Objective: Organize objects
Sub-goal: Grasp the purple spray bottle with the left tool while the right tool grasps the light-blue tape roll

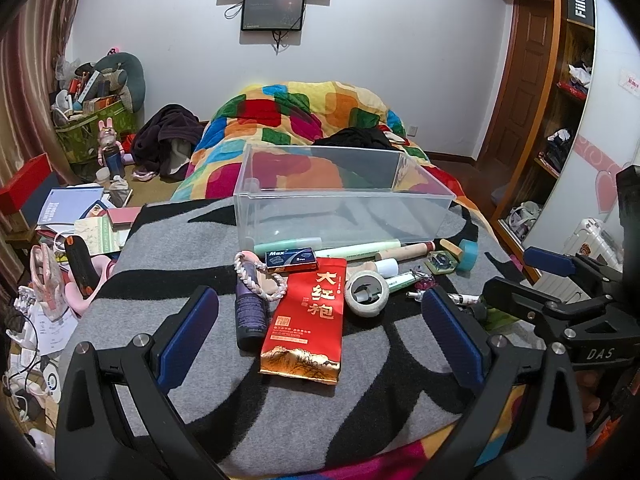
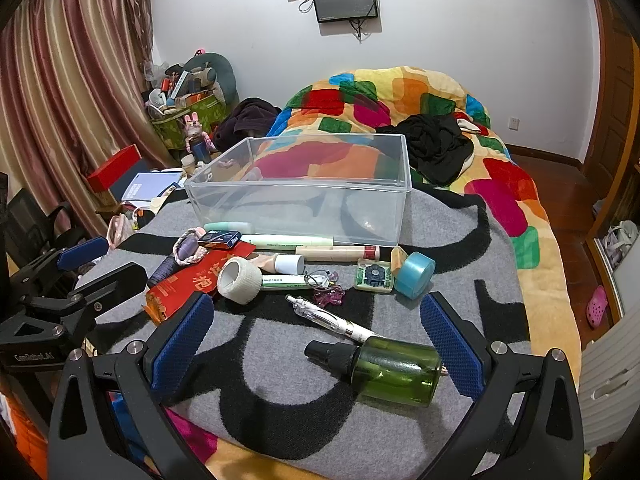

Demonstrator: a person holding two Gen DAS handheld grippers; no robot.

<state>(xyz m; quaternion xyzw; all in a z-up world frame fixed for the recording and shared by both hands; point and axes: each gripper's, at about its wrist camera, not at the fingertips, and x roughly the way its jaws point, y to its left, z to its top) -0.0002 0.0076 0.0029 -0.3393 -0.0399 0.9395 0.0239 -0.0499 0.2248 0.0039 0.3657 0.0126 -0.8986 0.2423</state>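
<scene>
Spread over the bed: a grey-and-black blanket (image 2: 460, 240). Standing at its far side, a clear plastic box (image 2: 304, 184). In front, a red tea pouch (image 1: 308, 324) and green bottle (image 2: 392, 368) lying flat. Left gripper (image 1: 320, 332) spread apart around the pouch, right gripper (image 2: 316, 336) spread apart around the bottle, neither clamping.

"大红袍" on red pouch (image 1: 306, 320); "Max", "5 pcs" on blue box (image 1: 291, 261); "FiiO" on shelf box (image 1: 580, 3).
</scene>
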